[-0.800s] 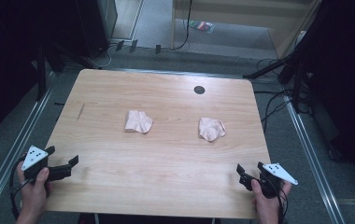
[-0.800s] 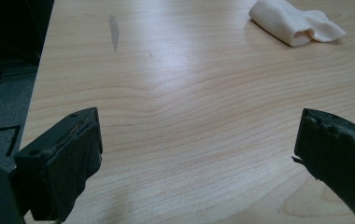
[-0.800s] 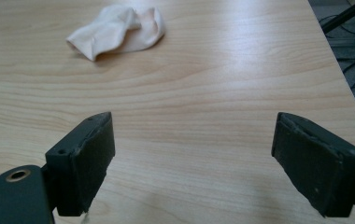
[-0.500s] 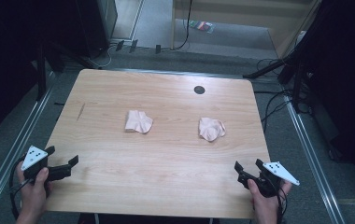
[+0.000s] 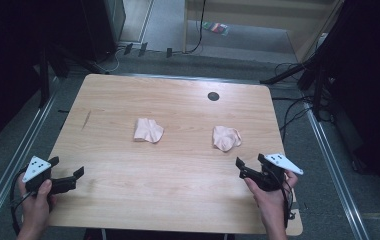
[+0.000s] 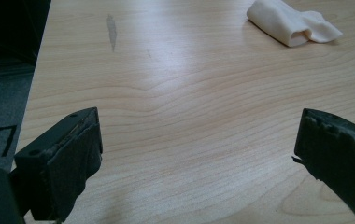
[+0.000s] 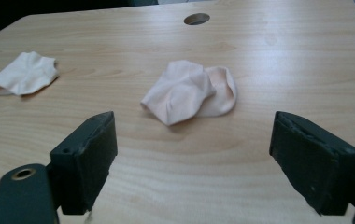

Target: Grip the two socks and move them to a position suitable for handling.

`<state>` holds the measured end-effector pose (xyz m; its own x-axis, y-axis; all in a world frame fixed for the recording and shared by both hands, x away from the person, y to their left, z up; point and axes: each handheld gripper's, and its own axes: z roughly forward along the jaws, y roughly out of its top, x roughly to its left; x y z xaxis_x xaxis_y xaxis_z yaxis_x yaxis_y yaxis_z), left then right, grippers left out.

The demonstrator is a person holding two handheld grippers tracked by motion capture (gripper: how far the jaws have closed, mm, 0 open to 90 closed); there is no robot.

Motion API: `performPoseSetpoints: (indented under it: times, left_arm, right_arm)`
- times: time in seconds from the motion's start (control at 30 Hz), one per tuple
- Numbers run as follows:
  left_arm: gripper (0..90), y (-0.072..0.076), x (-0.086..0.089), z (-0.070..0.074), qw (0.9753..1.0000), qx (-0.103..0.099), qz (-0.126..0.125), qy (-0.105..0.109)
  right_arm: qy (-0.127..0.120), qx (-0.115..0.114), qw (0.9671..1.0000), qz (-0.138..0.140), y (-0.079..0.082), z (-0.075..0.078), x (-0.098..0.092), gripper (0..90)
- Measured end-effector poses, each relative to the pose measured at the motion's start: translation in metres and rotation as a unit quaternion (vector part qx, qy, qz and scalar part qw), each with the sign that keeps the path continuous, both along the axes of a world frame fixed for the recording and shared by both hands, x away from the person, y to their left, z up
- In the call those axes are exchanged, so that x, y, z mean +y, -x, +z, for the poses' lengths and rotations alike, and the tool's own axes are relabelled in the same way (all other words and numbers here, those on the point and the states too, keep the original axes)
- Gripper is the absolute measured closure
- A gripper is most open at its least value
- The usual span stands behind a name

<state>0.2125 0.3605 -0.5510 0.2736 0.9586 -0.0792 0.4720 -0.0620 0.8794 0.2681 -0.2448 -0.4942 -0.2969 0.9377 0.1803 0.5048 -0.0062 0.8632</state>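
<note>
Sock (image 7: 187, 91) ahead of right tongs (image 7: 192, 161), apart; both tongs spread, empty.

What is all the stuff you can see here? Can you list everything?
Socks: 2, pale pink, crumpled on the table's middle, left sock and right sock, apart from each other.
Table: 1, light wood, centre of the room.
Hole: 1, dark, round, in the table near its far edge.
Mark: 1, grey streak, on the table's left part.
Cables: several, black, on the floor to the right of the table.
Left gripper: 1, black, jaws open, over the near left corner.
Right gripper: 1, black, jaws open, near the right sock.
Hands: 2, left hand, right hand.
</note>
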Motion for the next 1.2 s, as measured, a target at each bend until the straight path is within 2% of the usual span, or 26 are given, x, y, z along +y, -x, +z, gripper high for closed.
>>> performPoseSetpoints:
  times: [0.13,0.2,0.23,0.27,0.37,0.4,0.43,0.47,0.53,0.6,0.73,0.8,0.93,1.0,1.17,1.2]
  left_arm:
    - [1.5,0.000,0.000,0.000,1.0000,0.000,0.000,0.001]
    - [1.4,0.000,0.000,0.000,1.0000,-0.001,-0.001,0.001]
    - [1.4,0.000,0.000,0.000,1.0000,-0.001,-0.001,0.002]
    - [1.5,0.000,0.000,0.000,1.0000,-0.001,-0.001,0.002]
    - [1.4,0.000,0.000,0.000,1.0000,-0.001,-0.002,0.002]
    - [1.4,0.000,0.000,0.000,1.0000,0.000,-0.003,0.002]
    - [1.4,0.000,0.000,0.000,1.0000,0.000,-0.003,0.002]
    - [1.5,0.000,0.000,0.000,1.0000,-0.001,-0.003,0.002]
    - [1.4,0.000,0.000,0.000,1.0000,0.000,-0.004,0.002]
    - [1.4,0.000,0.000,0.000,1.0000,-0.001,-0.003,0.002]
    - [1.4,0.000,0.000,0.000,1.0000,-0.001,-0.003,0.002]
    - [1.5,0.000,0.000,0.000,1.0000,0.001,-0.004,0.002]
    - [1.5,0.000,0.000,0.000,1.0000,0.001,-0.005,0.002]
    - [1.4,0.000,0.000,0.000,1.0000,0.001,-0.004,0.001]
    - [1.4,0.000,0.000,0.000,1.0000,0.001,-0.005,0.000]
    - [1.5,0.000,0.000,0.000,1.0000,0.001,-0.005,0.000]
  right_arm:
    - [0.010,-0.001,0.9999,0.001,-0.019,0.002,0.012,24.2]
    - [0.019,0.009,0.9998,0.002,-0.035,0.002,0.022,27.6]
    - [0.019,0.009,0.9998,0.002,-0.035,0.002,0.022,27.6]
    - [0.023,0.014,0.9996,0.003,-0.046,0.000,0.027,28.5]
    - [0.031,0.018,0.9994,0.000,-0.056,-0.003,0.032,29.1]
    - [0.041,0.023,0.9989,-0.002,-0.068,-0.007,0.036,28.9]
    - [0.041,0.023,0.9989,-0.002,-0.068,-0.007,0.036,28.9]
    - [0.046,0.032,0.9984,-0.002,-0.079,-0.011,0.038,27.8]
    - [0.047,0.033,0.9983,-0.004,-0.083,-0.012,0.039,27.6]
    - [0.049,0.044,0.9978,-0.009,-0.097,-0.016,0.040,25.3]
    - [0.047,0.047,0.9977,-0.011,-0.107,-0.019,0.040,24.7]
    - [0.055,0.055,0.9969,-0.010,-0.115,-0.022,0.043,23.9]
    - [0.057,0.061,0.9965,-0.008,-0.121,-0.026,0.045,23.2]
    - [0.057,0.075,0.9955,-0.012,-0.126,-0.032,0.047,23.4]
    - [0.058,0.091,0.9941,-0.012,-0.132,-0.042,0.050,23.4]
    - [0.066,0.098,0.9929,-0.015,-0.134,-0.048,0.053,23.7]
